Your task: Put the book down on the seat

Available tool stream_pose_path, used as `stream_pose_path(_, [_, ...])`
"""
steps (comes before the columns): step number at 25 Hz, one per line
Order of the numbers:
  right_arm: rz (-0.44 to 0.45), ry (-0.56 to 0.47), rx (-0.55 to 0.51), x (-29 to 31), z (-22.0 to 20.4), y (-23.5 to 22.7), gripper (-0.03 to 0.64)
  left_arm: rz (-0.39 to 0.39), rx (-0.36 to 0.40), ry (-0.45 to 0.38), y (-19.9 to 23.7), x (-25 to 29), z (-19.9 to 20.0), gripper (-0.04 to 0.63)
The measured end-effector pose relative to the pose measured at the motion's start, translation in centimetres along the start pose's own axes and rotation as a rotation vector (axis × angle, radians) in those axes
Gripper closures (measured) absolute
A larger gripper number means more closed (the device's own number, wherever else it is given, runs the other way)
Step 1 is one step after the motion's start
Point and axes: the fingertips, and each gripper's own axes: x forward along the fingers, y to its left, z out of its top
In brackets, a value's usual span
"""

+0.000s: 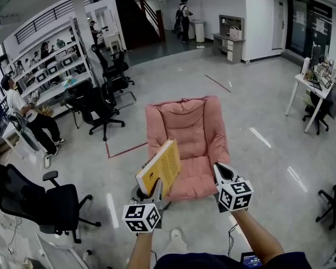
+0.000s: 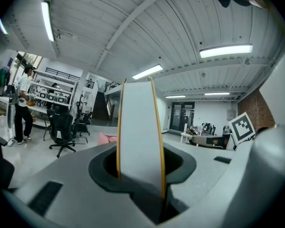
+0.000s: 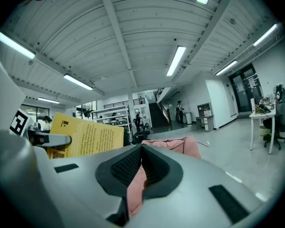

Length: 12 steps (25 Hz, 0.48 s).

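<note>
Black office chair (image 1: 42,203), white desk (image 1: 300,79)

One yellow book (image 1: 159,170) and one pink seat (image 1: 190,133) are counted mid-frame. Two grippers are counted at the bottom: left gripper (image 1: 155,190), right gripper (image 1: 220,171). At least five black office chairs (image 1: 36,198) and three people (image 1: 22,114) are counted, mostly at left.

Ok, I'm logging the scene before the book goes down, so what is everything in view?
floor seat: one, pink, on the floor ahead
book: one, yellow, held near the floor seat's front
office chairs: at least five, black, mostly left, some at right
shelving: one unit, white, far left
desk: one, white, right
people: at least three, white or dark clothes, left and back
tape lines: two, red, on the floor
left gripper: grey, shut on the book
right gripper: grey, shut, empty
</note>
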Motion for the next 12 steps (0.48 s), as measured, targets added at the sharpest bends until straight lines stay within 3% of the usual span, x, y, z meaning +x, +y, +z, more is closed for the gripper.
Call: stream_pose_path(12, [-0.023, 0.014, 0.002, 5.8, 1.3, 0.3, 0.597, -0.028, -0.009, 0.016, 4.3, 4.4, 1.6, 0.445])
